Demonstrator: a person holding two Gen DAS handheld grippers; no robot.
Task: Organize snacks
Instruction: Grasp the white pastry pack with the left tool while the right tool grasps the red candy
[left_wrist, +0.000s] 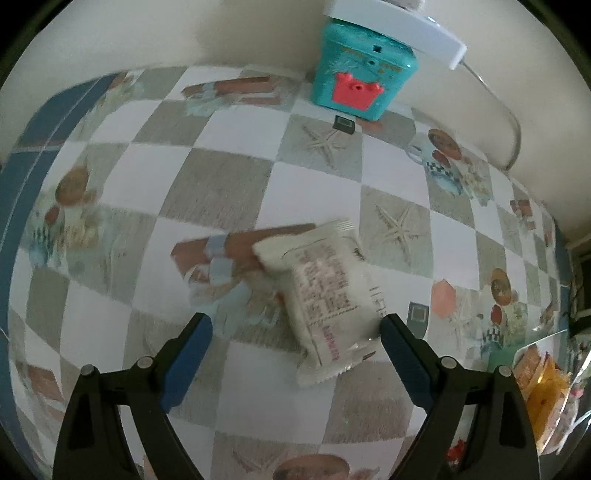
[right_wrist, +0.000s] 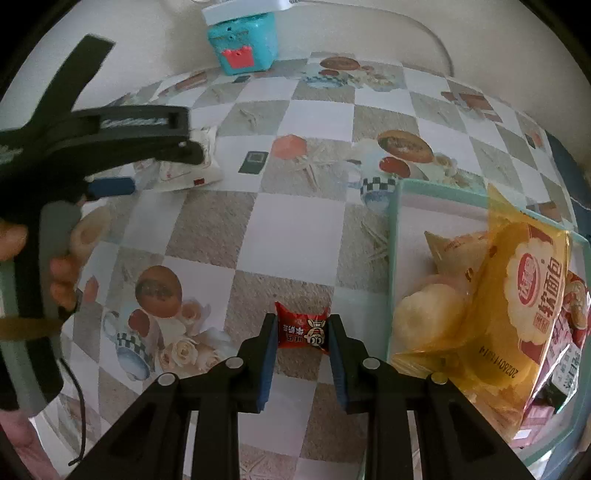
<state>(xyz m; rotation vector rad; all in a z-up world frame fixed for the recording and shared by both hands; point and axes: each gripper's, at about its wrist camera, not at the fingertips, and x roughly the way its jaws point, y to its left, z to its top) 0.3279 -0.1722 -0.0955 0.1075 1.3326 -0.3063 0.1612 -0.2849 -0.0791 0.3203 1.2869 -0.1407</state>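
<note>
A white snack packet (left_wrist: 325, 291) lies flat on the checkered tablecloth. My left gripper (left_wrist: 295, 318) hangs over it, open wide, and the packet's near end lies between the blue pads close to the right finger (left_wrist: 402, 354). In the right wrist view the left gripper (right_wrist: 159, 168) is held by a hand above that same white packet (right_wrist: 201, 173). My right gripper (right_wrist: 303, 322) points down at the table, shut on a small red snack packet (right_wrist: 302, 329) with a pad against each side. A teal tray (right_wrist: 393, 258) at the right holds a yellow bread bag (right_wrist: 528, 295) and other snacks.
A teal box with a red crown (left_wrist: 364, 74) stands against the back wall under a white power strip (left_wrist: 406, 26). Small dark square tags (left_wrist: 417, 314) (right_wrist: 253, 162) lie on the cloth. The tray's snacks (left_wrist: 546, 387) show at the left view's right edge.
</note>
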